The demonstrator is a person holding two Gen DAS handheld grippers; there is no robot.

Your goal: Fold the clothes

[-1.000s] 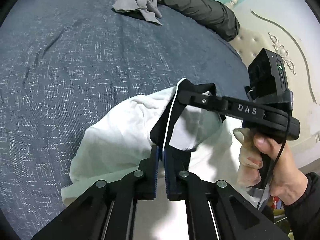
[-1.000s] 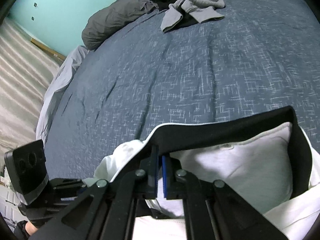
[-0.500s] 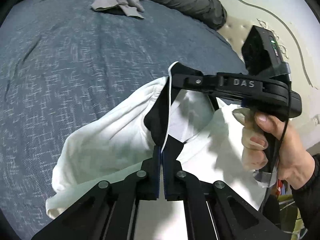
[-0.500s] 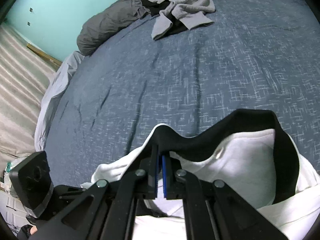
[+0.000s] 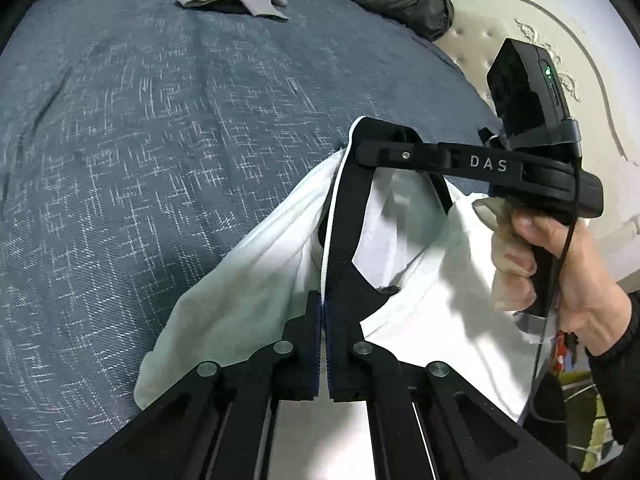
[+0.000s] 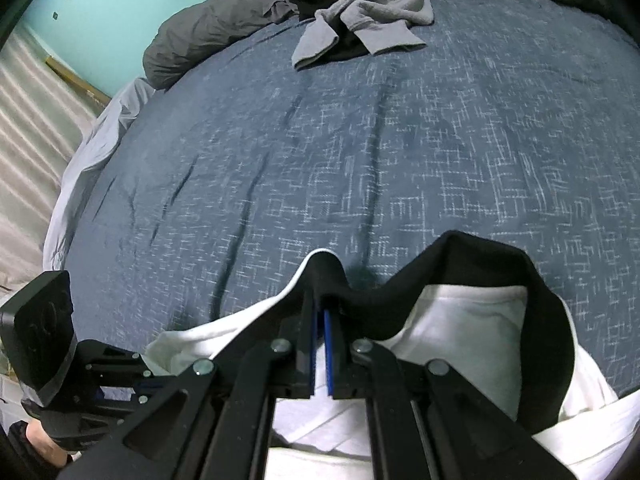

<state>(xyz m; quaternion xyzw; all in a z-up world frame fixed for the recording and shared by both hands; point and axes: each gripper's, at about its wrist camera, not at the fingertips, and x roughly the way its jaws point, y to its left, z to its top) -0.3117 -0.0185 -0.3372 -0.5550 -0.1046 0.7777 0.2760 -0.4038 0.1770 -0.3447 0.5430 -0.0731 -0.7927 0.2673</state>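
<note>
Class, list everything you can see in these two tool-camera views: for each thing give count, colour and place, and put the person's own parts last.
White garment with black collar: one, white and black, held up over the near edge of the bed.
Bedspread: one, blue with white flecks, covering the bed.
Grey clothes pile: one heap, grey over something black, far end of the bed.
Dark duvet roll: one, dark grey, along the far edge.
Headboard: one, cream, carved, right of the left view.
Wall: turquoise, far left.
Left tool: black, shut on the collar.
Right tool: black, shut on the collar.
Right hand: one, gripping the right tool's handle.
</note>
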